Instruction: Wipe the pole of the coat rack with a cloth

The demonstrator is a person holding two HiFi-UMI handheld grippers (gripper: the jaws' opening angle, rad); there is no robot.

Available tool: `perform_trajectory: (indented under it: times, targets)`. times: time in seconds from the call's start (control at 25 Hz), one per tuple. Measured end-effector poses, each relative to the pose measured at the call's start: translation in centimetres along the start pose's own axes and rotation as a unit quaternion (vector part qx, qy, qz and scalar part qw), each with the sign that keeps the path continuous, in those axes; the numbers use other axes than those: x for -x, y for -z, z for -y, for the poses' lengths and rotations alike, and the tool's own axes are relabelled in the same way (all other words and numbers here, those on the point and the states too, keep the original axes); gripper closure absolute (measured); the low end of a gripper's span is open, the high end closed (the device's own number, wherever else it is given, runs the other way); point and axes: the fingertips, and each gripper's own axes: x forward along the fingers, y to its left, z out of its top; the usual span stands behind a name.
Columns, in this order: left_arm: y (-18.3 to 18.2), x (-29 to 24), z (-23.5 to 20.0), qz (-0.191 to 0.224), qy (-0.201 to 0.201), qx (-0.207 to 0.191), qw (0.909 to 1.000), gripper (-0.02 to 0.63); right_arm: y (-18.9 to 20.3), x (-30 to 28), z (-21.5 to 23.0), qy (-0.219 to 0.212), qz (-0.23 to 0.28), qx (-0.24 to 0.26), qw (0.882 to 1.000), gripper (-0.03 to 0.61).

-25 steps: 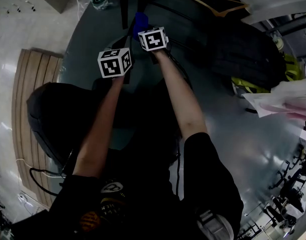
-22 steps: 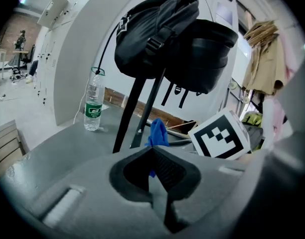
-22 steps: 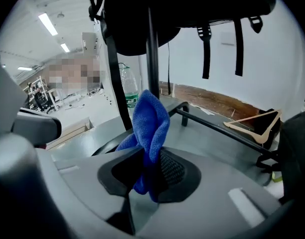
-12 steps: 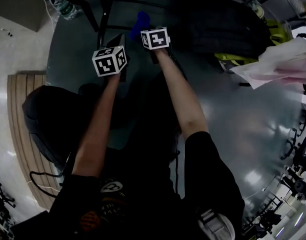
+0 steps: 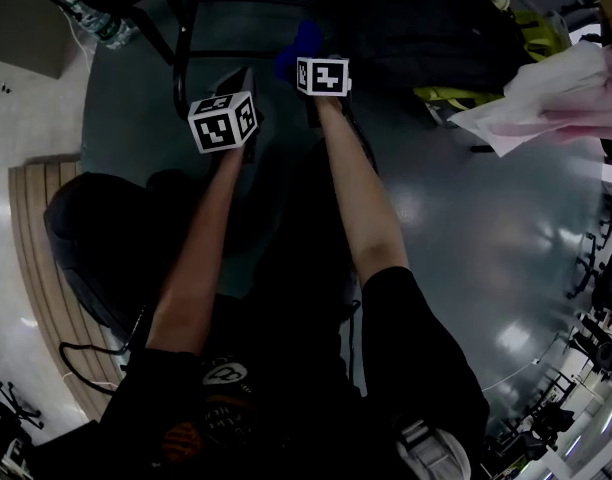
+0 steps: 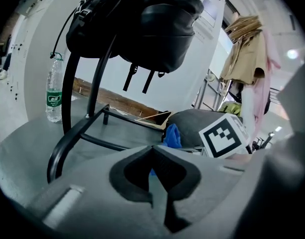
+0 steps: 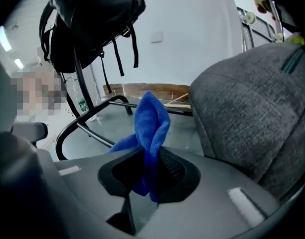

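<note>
The coat rack's black pole (image 6: 68, 91) is bending up from the grey floor (image 6: 28, 133) to a black backpack (image 6: 142, 19) that is hanging at the top. Its low foot bars (image 6: 122, 118) are lying flat on the floor in front of both grippers. A water bottle (image 6: 54, 91) is standing just beside the pole, on its far left side.

The blue cloth (image 7: 150, 123) is sticking up out of the right gripper (image 7: 148, 168). It is not touching the pole; bare floor is showing between them. A big grey bag (image 7: 252, 103) is sitting close on the right, so the open room is on the left, by the pole.

The right gripper's jaws are squeezing the cloth, open only as wide as the folded cloth is thick. The left gripper (image 6: 153, 158) is holding nothing, and its jaws are pressing together. In the head view the two are sitting side by side near the rack, the left one a bit nearer the person.
</note>
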Motion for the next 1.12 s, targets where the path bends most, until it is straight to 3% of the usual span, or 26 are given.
perform_trajectory:
  times: [0.2, 0.36, 0.6, 0.72, 0.96, 1.12]
  targets:
    - [-0.3, 1.6, -2.8, 0.009, -0.028, 0.014, 0.9995, 0.611, -1.0, -1.0, -2.4, 0.006, 0.011, 0.062, 0.998, 0.505]
    - [-0.3, 3.0, -5.1, 0.012, -0.049, 0.022, 0.9985, 0.611, -2.8, -2.7, -8.0, -0.041, 0.029, 0.085, 0.995, 0.505]
    - [-1.3, 5.7, -9.2, 0.022, -0.079, 0.023, 0.9964, 0.611, -4.1, -4.4, -17.7, -0.135, 0.063, 0.125, 0.981, 0.505]
    - [-1.9, 6.8, -11.5, 0.025, -0.095, 0.018, 0.995, 0.611, -4.0, -4.6, -21.2, -0.159, 0.061, 0.143, 0.975, 0.505]
    - [-2.7, 7.4, -13.8, 0.038, -0.117, 0.044, 0.9914, 0.611, -4.1, -5.1, -21.3, -0.184, 0.058, 0.109, 0.975, 0.505]
    - [-2.5, 7.0, -12.9, 0.032, -0.105, 0.036, 0.9933, 0.611, -4.0, -5.1, -21.3, -0.174, 0.063, 0.129, 0.974, 0.506]
